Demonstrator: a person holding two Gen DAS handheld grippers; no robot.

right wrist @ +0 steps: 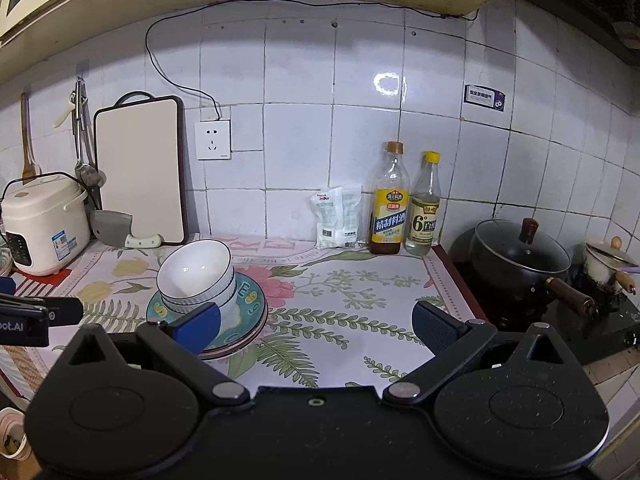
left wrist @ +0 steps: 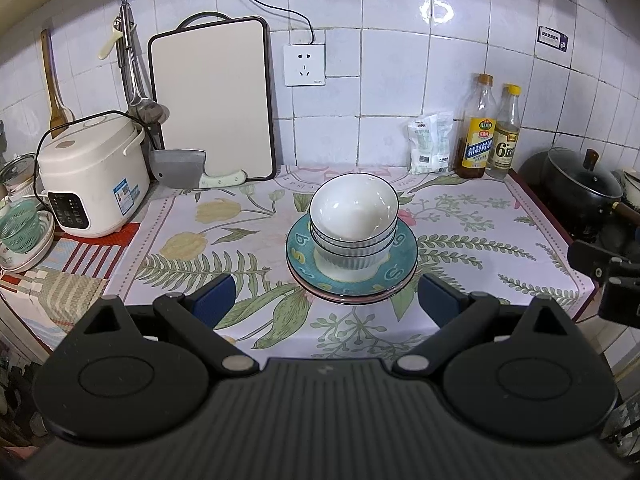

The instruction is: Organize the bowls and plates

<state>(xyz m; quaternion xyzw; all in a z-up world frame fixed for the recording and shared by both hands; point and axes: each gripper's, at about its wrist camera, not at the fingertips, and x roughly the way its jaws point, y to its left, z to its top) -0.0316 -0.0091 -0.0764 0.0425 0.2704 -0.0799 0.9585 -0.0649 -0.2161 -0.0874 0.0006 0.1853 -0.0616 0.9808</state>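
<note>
A stack of white ribbed bowls (left wrist: 354, 216) sits nested on a teal patterned plate (left wrist: 352, 268), which lies on a pink plate beneath, in the middle of the floral cloth. My left gripper (left wrist: 326, 300) is open and empty, just in front of the stack, with its fingers either side of the plates' near edge. In the right wrist view the bowls (right wrist: 196, 276) and the teal plate (right wrist: 248, 300) are at the left. My right gripper (right wrist: 316, 326) is open and empty, to the right of the stack, its left finger (right wrist: 198, 326) overlapping the plate rim in view.
A rice cooker (left wrist: 90, 176), a cleaver (left wrist: 182, 168) and a cutting board (left wrist: 212, 96) stand at the back left. A salt bag (left wrist: 430, 144) and two bottles (left wrist: 490, 132) stand at the back right. A black lidded pot (right wrist: 520, 260) sits on the stove at right. Dishes with a green basket (left wrist: 20, 228) are at far left.
</note>
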